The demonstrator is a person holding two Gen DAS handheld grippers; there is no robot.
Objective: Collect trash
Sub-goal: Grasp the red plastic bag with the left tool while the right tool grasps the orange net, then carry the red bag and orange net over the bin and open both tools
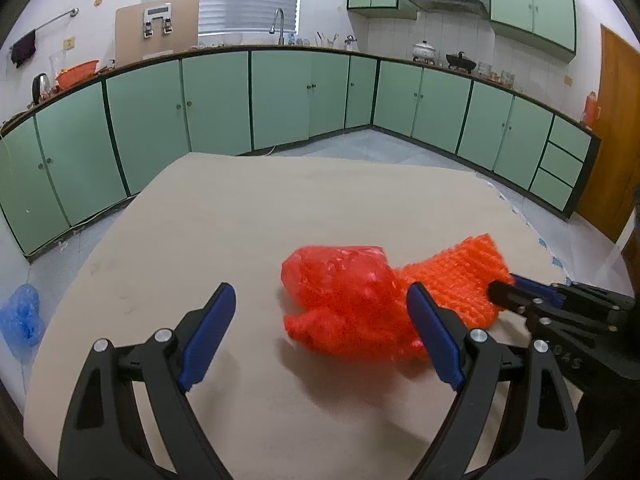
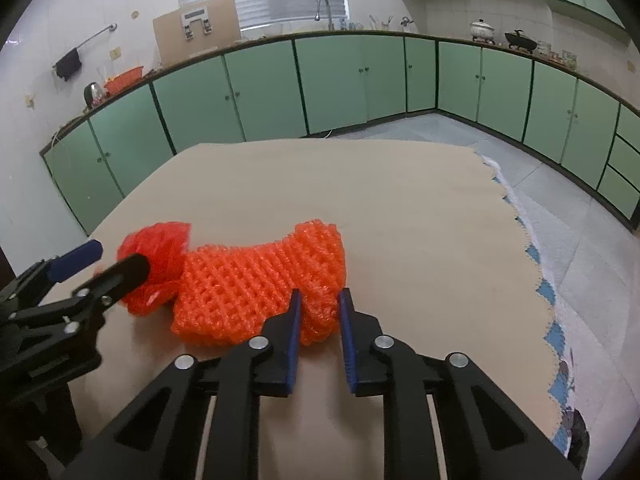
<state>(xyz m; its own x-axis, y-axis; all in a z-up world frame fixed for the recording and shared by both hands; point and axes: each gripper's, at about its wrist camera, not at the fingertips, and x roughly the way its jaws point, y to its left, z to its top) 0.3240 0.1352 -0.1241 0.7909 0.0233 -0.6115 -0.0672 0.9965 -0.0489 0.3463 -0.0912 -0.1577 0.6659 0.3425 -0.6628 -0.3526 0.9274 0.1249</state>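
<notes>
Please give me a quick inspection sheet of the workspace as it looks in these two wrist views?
Surface: beige table, its right edge ragged.
Job's things: orange foam net lying on the table; red plastic bag against its left end.
Clutter: nothing seen on the table besides these two.
Grippers: right gripper pinching the net's near end; left gripper open, its right finger in front of the bag.
Cables: nothing seen on the table.
Surroundings: green cabinets, faucet, white pot, kettle, blue plastic bag on the floor.
</notes>
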